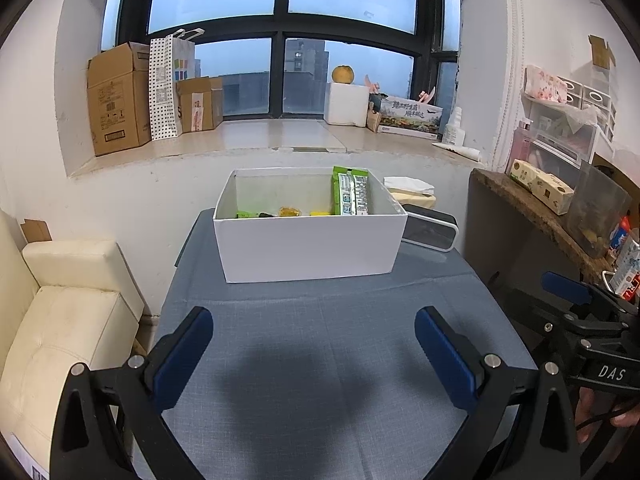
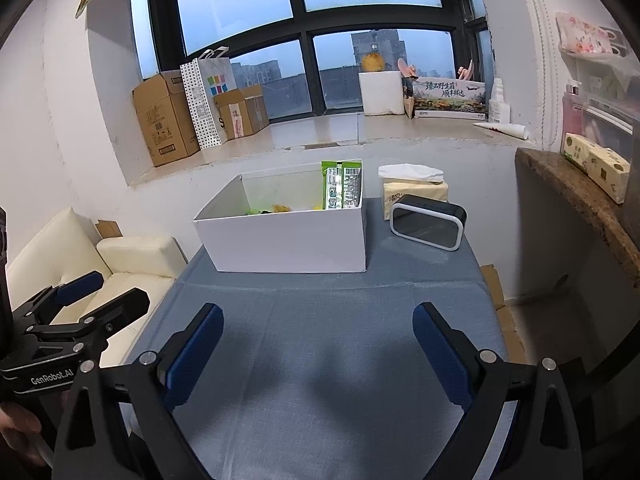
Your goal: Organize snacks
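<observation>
A: Table (image 1: 320, 360), blue-grey cloth, biggest item. Near half bare apart from gripper shadows.

B: White box (image 1: 308, 248) on the far half, open top, long axis running L–R across the table, one long wall facing us. From the right wrist view (image 2: 288, 240) it sits slightly skewed, near-right corner closest.

A: Contents?

B: Green snack packets (image 1: 349, 196) standing upright at the box's right end, leaning on the end wall, long axis vertical, tops poking above the rim. Same packets (image 2: 341, 188) in the other view. Low on the box floor: small wrapped snacks (image 1: 288, 212), green, yellow, one brownish. Can't read labels.

A: Tongs?

B: Left gripper (image 1: 314, 344) spread wide, blue pads well apart, nothing between them, above the bare cloth short of the box. Right gripper (image 2: 318, 344) likewise wide, empty, above the cloth. Neither touches the box.

A: Surroundings?

B: Cream sofa (image 1: 60, 320) left of the table. Dark desk w/ rough wood edge (image 1: 520, 200) on the right. Window sill behind holds cardboard boxes (image 1: 118, 100). Just right of the box: clock, black w/ white frame (image 2: 428, 222), tissue pack (image 2: 414, 188) behind it. Nothing between the grippers and the box.
</observation>
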A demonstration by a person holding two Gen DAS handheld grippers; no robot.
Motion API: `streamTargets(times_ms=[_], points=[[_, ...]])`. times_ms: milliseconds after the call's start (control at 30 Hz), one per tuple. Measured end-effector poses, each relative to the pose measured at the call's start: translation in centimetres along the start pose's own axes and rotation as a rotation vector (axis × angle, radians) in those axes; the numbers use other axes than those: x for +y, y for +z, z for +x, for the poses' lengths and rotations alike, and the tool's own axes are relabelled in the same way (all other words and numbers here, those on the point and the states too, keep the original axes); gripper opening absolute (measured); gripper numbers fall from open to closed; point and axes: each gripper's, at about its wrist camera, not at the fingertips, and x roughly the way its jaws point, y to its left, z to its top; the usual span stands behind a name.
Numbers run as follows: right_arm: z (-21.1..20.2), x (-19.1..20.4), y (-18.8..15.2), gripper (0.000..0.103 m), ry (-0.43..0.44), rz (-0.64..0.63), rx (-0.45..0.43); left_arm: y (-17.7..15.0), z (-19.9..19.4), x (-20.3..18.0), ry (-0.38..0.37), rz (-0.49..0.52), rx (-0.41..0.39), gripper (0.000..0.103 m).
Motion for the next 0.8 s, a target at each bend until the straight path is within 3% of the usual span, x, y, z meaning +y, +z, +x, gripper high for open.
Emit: streamTargets(times_ms=[800], points=[[-0.22,0.14,-0.06,0.098,-0.004,-0.003,-0.001,-0.17,0.00,0.15,-0.015,-0.012,0.010,0.103]])
